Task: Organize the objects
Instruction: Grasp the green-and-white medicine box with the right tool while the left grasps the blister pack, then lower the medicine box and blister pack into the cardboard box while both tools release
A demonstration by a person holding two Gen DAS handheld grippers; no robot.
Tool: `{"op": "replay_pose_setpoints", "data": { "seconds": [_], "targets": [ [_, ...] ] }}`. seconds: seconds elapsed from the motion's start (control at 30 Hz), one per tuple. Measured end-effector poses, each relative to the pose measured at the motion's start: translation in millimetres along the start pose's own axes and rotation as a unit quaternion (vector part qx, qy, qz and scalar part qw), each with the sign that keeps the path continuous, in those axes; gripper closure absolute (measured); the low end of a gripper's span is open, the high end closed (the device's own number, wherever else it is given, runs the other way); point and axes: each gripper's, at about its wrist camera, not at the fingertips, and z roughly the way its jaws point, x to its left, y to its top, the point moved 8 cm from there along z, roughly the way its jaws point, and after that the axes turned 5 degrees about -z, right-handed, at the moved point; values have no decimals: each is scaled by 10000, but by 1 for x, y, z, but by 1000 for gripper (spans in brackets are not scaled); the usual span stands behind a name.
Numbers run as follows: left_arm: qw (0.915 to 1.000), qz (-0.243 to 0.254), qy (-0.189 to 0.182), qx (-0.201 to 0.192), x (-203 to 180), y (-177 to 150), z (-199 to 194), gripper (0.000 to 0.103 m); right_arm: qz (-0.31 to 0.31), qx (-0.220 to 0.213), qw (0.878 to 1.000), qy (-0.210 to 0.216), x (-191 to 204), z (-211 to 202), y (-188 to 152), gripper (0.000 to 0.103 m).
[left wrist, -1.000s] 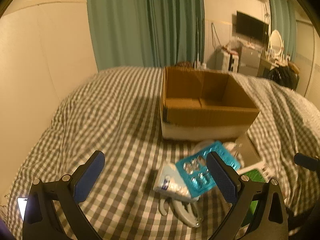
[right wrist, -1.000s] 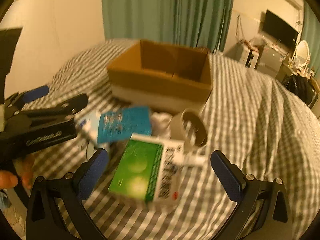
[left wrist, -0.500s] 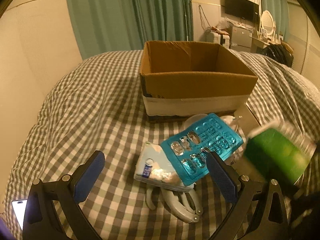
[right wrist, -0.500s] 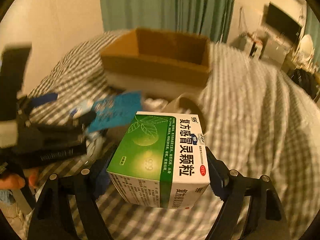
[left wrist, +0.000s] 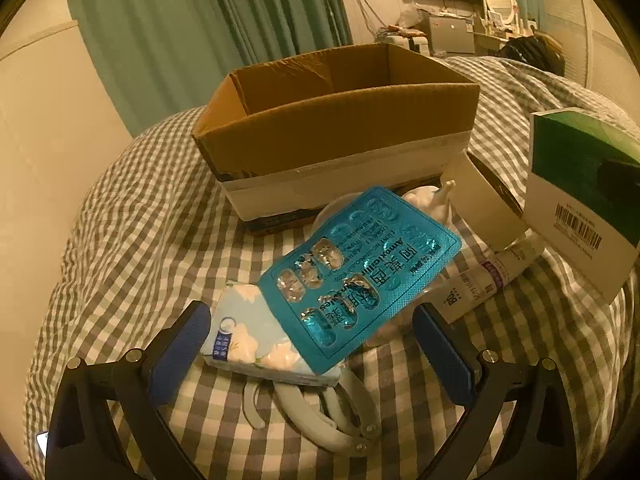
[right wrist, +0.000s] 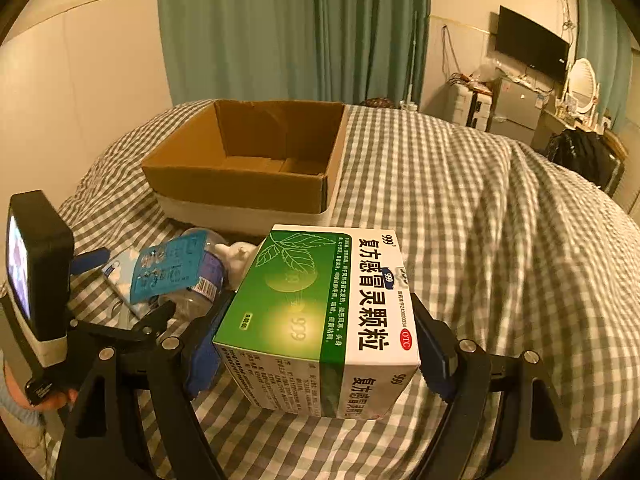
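My right gripper (right wrist: 320,344) is shut on a green and white medicine box (right wrist: 320,320), held above the bed in front of the open cardboard box (right wrist: 248,164). That medicine box (left wrist: 580,200) also shows at the right of the left wrist view. My left gripper (left wrist: 312,352) is open, low over a pile: a blue blister pack (left wrist: 360,276) lies on a floral tissue packet (left wrist: 252,336), with white clips (left wrist: 328,412) beneath and a white tube (left wrist: 484,280) to the right. The cardboard box (left wrist: 340,128) stands just behind the pile.
Everything lies on a grey checked bedspread (right wrist: 480,220). A roll of tape (left wrist: 488,208) leans beside the box. A clear bottle (right wrist: 200,280) lies in the pile. Green curtains (right wrist: 292,28) and a wall stand behind; furniture and a television (right wrist: 532,48) are at far right.
My right gripper closed on the medicine box and lifted it off the bed. My left gripper moved forward and down toward the blister pack and tissue packet, staying open.
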Motion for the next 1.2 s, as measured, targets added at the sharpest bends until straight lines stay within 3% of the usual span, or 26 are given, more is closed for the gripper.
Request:
{"op": "replay_pose_setpoints", "data": {
  "seconds": [0.13,0.17,0.23,0.3,0.43,0.77,0.93,1.2],
  "targets": [
    [9990,53,-431,84,-6,-1,0,39,71,4,9999,112,-2,2,-3,22],
    [9986,104,-500,114,-9,-2,0,43,104,3,9999,131,-4,1,-4,22],
    [9981,215,-554,170,-13,-5,-1,68,162,-2,9997,184,-5,0,-5,22],
    [9976,268,-578,272,-16,-6,1,80,210,-23,9995,223,-7,-3,-6,22],
    [9973,160,-597,388,-11,-6,0,92,264,-112,9991,299,-7,-9,-2,22],
    [9984,-287,-481,-40,15,18,-43,96,231,-458,9982,319,-3,-37,15,22],
    [9934,-796,-751,-330,28,42,-67,97,76,-575,9978,316,2,-44,28,22],
    [9876,-900,-856,-961,37,102,-93,97,-225,-1101,9934,222,1,-61,86,23]
  ]
}}
